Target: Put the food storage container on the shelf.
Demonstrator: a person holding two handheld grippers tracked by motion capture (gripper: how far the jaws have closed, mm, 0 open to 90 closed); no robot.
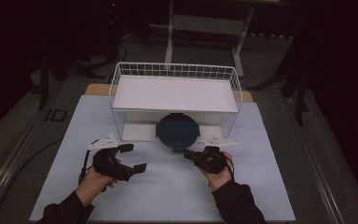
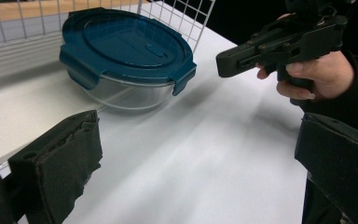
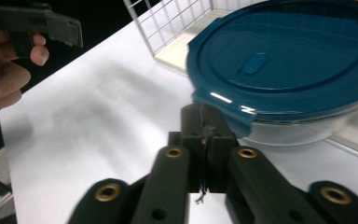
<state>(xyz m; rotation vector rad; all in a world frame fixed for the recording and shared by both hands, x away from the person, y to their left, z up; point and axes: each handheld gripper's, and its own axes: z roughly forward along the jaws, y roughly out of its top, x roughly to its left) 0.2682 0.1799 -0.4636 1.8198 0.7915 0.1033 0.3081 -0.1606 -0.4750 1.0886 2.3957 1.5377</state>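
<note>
Round container (image 1: 177, 132) sits at the near mouth of the white wire rack (image 1: 121, 77), half under its shelf, half out over the counter (image 1: 177, 186). Clear bowl, glass by the look of it, with a teal snap-on lid (image 2: 123, 42) and clip tabs around the rim. It looks empty.

Handling, as I judge it: rigid, fairly heavy for its size, slick on the curved wall, and it would break if dropped or knocked against the wire. The lid is stiff plastic. The tabs and the overhanging rim are the only real purchase; the bowl's side would slide out of a pinch. Better to take the rim at a tab, or hold it from two opposite sides.

My right fingers (image 3: 204, 140) are clenched tight together, nothing between them, tips just short of the nearest tab (image 3: 223, 109). From the right gripper view I cannot tell whether they touch it. My left fingers (image 1: 133, 157) are released, spread wide and empty, off to the left and well apart from the container.

Room: open counter on the near side and to both sides. The rack's wire uprights flank the container and the shelf hangs low over its far half, so lifting straight up is blocked. Draw it toward me first, then lift.
</note>
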